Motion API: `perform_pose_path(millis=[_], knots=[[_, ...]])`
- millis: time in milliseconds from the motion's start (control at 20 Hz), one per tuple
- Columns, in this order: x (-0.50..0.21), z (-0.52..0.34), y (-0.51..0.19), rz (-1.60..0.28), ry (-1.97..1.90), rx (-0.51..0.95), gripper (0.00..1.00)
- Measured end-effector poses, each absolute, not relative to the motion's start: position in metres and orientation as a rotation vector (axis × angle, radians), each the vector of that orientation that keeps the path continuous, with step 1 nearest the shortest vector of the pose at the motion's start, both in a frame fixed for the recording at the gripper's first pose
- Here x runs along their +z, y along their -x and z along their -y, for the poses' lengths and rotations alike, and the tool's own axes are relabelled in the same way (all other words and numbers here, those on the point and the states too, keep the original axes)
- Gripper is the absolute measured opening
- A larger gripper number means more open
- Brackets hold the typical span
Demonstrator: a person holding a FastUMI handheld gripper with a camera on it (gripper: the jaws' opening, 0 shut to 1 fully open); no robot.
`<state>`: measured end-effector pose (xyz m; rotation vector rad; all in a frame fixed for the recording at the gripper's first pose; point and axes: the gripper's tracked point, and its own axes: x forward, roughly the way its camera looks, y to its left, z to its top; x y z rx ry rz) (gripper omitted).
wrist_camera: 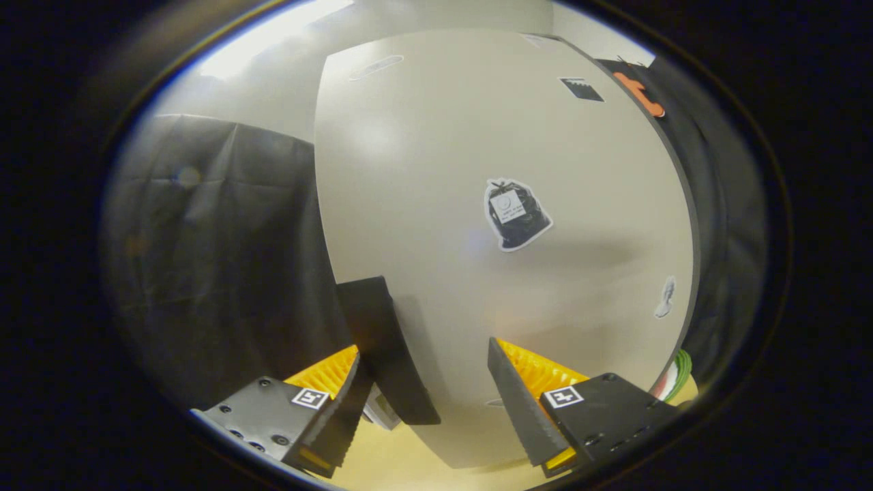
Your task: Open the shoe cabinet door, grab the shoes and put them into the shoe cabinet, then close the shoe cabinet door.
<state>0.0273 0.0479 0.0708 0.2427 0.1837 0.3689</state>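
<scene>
Gripper fingers spread, black handle between them on beige shoe cabinet door; contents hidden.

Black cloth wall, pale wood floor, bright overhead glare.
</scene>
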Motion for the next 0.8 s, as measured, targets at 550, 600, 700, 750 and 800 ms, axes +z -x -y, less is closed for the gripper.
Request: perform_pose_path(millis=[550, 600, 700, 750, 800], knots=[[0.0676, -0.0507, -0.0227, -0.182, -0.249, 0.377, 0.98], [0.0661, -0.0505, -0.0224, -0.190, -0.255, 0.380, 0.98], [0.0649, -0.0511, -0.0220, -0.200, -0.270, 0.389, 0.98], [0.0643, -0.0517, -0.0227, -0.197, -0.272, 0.385, 0.98], [0.0644, -0.0510, -0.0226, -0.194, -0.272, 0.381, 0.98]])
